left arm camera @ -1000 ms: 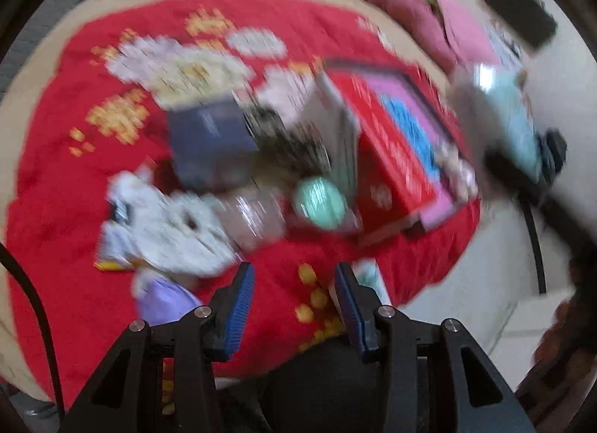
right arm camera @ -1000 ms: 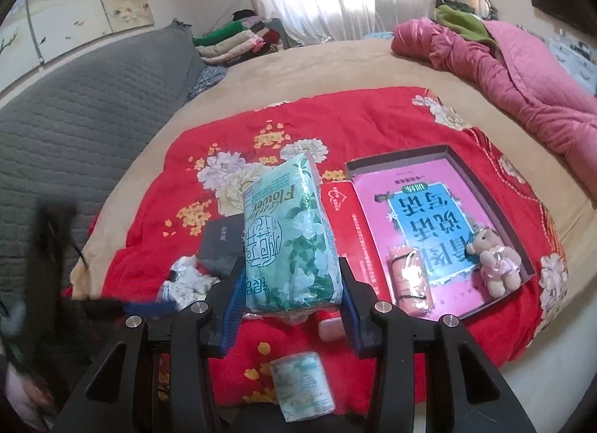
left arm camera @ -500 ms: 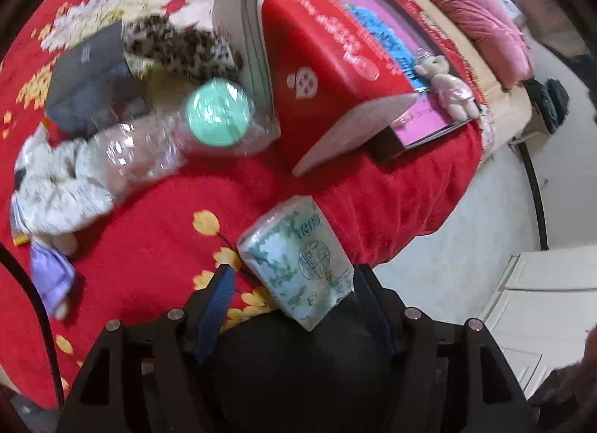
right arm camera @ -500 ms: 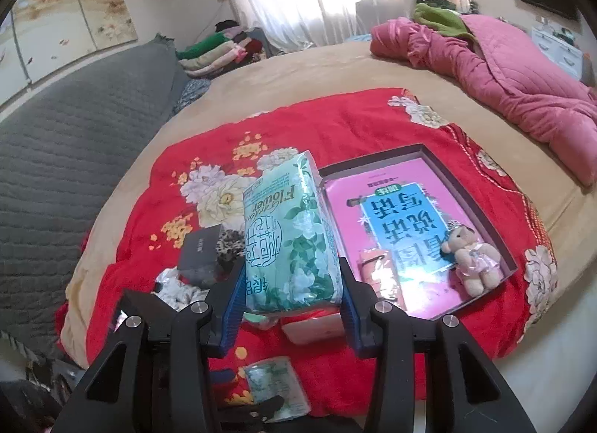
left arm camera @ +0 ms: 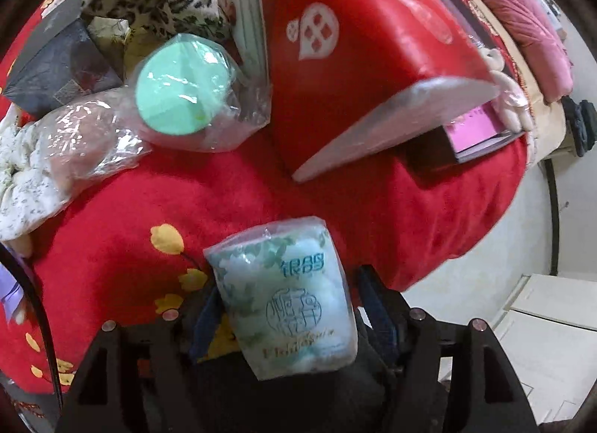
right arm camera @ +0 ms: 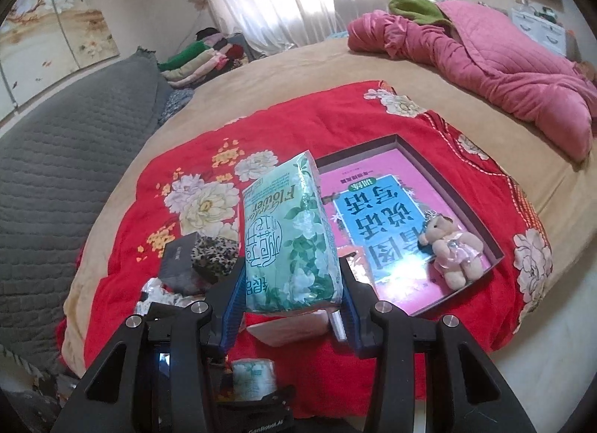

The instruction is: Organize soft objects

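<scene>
A small tissue pack (left arm camera: 287,295) in clear wrap lies on the red blanket (left arm camera: 186,201) near its front edge. My left gripper (left arm camera: 288,293) points down over it with the pack between its jaws. The jaws are opening; the right finger stands clear of the pack. My right gripper (right arm camera: 290,280) is shut on a large green "Flower" tissue pack (right arm camera: 289,231), held upright above the blanket. The small tissue pack (right arm camera: 253,377) shows below it. A small teddy bear (right arm camera: 451,250) lies in the dark box tray (right arm camera: 410,149) on a pink book.
A tilted red box lid (left arm camera: 354,59) leans against the tray. A green round sponge in a plastic bag (left arm camera: 183,86), leopard cloth (left arm camera: 156,0), a dark box (left arm camera: 52,67) and a white floral cloth (left arm camera: 22,179) lie at left. The bed edge and floor (left arm camera: 522,321) are at right.
The left gripper has come down over the small tissue pack and its jaws have widened around it. The right gripper has drifted slightly, still holding the green pack.
</scene>
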The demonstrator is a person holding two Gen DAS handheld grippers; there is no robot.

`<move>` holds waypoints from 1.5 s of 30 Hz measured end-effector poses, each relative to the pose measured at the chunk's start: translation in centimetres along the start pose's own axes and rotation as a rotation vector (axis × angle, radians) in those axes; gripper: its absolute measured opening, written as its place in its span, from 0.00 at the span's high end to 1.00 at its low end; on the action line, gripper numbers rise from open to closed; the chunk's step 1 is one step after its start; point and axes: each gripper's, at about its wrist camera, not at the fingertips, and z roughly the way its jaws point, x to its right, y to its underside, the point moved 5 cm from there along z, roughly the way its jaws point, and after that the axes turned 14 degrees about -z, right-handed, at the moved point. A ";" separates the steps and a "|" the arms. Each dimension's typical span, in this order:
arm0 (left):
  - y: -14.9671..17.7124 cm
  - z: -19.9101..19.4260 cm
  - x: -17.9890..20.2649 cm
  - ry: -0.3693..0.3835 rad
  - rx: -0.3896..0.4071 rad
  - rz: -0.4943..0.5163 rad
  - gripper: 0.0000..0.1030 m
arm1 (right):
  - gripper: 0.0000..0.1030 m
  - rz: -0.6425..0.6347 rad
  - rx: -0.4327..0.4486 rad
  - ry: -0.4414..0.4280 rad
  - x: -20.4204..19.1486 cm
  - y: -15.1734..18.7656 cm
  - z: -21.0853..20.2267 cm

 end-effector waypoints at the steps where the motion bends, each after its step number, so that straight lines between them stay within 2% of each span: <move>1: 0.0 0.1 0.1 -0.012 0.012 0.007 0.33 | 0.55 0.005 0.001 0.002 0.3 0.0 0.0; 4: 0.3 0.3 0.3 -0.065 0.037 0.027 0.38 | 0.55 0.023 0.003 0.006 0.9 0.1 0.1; 5: 0.3 0.4 0.3 -0.078 0.041 0.030 0.43 | 0.55 0.027 0.004 0.005 1.1 0.1 0.1; 11: 0.3 -0.2 -0.2 -0.067 0.039 0.019 0.53 | 0.55 0.044 0.015 0.016 2.0 0.0 -0.3; 16: 0.3 -2.3 -1.9 -0.023 0.048 0.007 0.55 | 0.55 0.057 0.029 0.021 2.7 -0.4 -0.7; 25: -1.7 -9.6 -4.1 0.020 0.182 -0.019 0.55 | 0.55 0.054 0.049 0.023 2.9 -1.2 -1.3; 29: -3.4 -13.1 -2.5 0.069 0.240 -0.007 0.55 | 0.55 0.052 0.060 0.031 3.5 -1.9 -1.7; 32: -4.6 -14.6 0.3 0.102 0.274 0.011 0.55 | 0.55 0.056 0.067 0.048 4.4 -2.3 -2.1; 45: -9.1 -16.3 9.7 0.162 0.350 0.132 0.55 | 0.55 0.088 0.055 0.137 11.8 -3.2 -2.6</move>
